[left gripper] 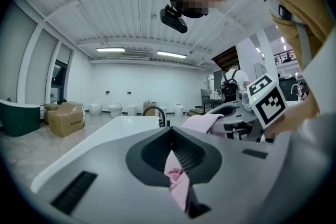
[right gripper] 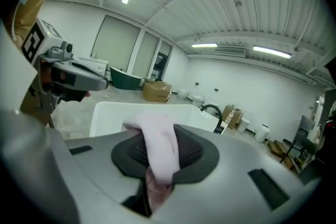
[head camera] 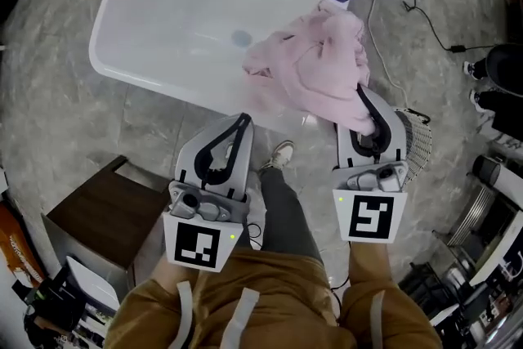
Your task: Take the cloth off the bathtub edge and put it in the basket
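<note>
- Cloth (head camera: 315, 65) bunched above the near right corner of the bathtub (head camera: 155, 84); wire basket (head camera: 418, 145) just right of it; open floor (head camera: 65, 118) to the left.
- Right claw (right gripper: 157, 136) nearly closed, pinching a thick fold of cloth.
- Left claw (left gripper: 170, 136) closed on a thin strip of cloth.
- Pink, soft, crumpled fabric; glossy white tub, rounded rim; grey veined stone floor.
</note>
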`<state>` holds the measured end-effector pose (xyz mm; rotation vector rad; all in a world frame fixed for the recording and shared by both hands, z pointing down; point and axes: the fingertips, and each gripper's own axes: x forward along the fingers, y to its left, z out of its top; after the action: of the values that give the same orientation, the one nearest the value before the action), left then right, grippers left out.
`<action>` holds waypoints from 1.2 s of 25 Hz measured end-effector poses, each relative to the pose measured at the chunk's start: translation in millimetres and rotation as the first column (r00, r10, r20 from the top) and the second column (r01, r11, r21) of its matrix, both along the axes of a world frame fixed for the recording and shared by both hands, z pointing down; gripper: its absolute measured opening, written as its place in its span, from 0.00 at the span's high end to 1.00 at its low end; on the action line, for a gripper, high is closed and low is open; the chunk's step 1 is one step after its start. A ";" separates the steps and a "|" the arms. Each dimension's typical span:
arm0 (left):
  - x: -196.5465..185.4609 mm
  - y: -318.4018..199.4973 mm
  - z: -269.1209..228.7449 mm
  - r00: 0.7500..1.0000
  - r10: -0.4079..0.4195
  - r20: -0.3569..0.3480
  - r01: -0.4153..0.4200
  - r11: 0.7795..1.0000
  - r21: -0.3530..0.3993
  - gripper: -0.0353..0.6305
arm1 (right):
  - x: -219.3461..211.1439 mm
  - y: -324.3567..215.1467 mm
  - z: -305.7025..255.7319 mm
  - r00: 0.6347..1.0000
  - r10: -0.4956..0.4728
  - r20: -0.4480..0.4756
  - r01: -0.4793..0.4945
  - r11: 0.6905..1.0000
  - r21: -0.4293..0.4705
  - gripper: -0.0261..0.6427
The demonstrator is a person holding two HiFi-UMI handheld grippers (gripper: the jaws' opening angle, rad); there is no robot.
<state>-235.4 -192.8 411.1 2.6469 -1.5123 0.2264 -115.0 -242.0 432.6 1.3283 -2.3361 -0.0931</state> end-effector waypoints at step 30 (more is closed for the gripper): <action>-9.5 92.1 -231.5 0.998 0.061 -0.008 -0.057 0.962 0.268 0.94 | -9.7 136.9 -314.3 0.998 -0.059 0.035 0.044 0.937 0.345 0.84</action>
<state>-244.9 -100.7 179.6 2.8942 -1.5607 0.0030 -124.7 -105.1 118.2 1.4392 -2.4733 -0.5161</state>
